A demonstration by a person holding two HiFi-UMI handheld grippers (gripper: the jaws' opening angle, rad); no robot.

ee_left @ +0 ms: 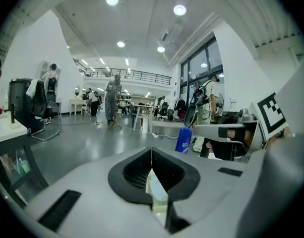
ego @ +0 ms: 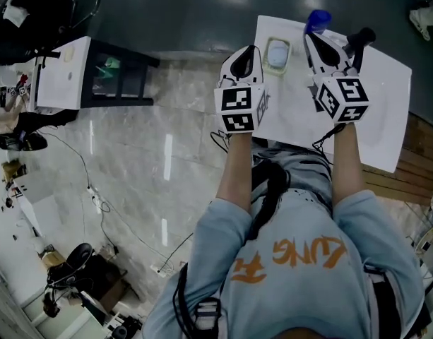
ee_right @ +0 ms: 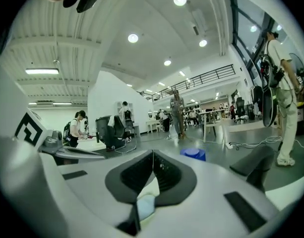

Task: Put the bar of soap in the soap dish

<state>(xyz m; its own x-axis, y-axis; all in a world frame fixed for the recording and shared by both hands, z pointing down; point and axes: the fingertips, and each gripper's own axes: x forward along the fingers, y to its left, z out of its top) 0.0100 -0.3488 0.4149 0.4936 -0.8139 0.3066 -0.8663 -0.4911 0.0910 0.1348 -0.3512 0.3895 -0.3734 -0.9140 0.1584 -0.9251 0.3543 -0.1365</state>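
Observation:
A pale bar of soap point(ego: 277, 57) lies in a light green soap dish point(ego: 276, 42) on the white table point(ego: 386, 111), at its far left part. My left gripper point(ego: 246, 63) hovers just left of the dish and my right gripper point(ego: 322, 50) just right of it, both raised above the table and both empty. In the left gripper view the jaws point(ee_left: 152, 155) meet in a thin line, with the dish point(ee_left: 157, 191) showing below them. The right gripper view shows its jaws point(ee_right: 152, 157) also shut, the soap point(ee_right: 146, 205) glimpsed beneath.
A blue container point(ego: 317, 20) stands at the table's far edge, beside a black handle-like object point(ego: 362, 39). Left of the table are a dark shelf unit point(ego: 121, 76) and a white desk point(ego: 64, 73). Cables cross the floor. People point(ee_left: 112, 100) walk in the hall beyond.

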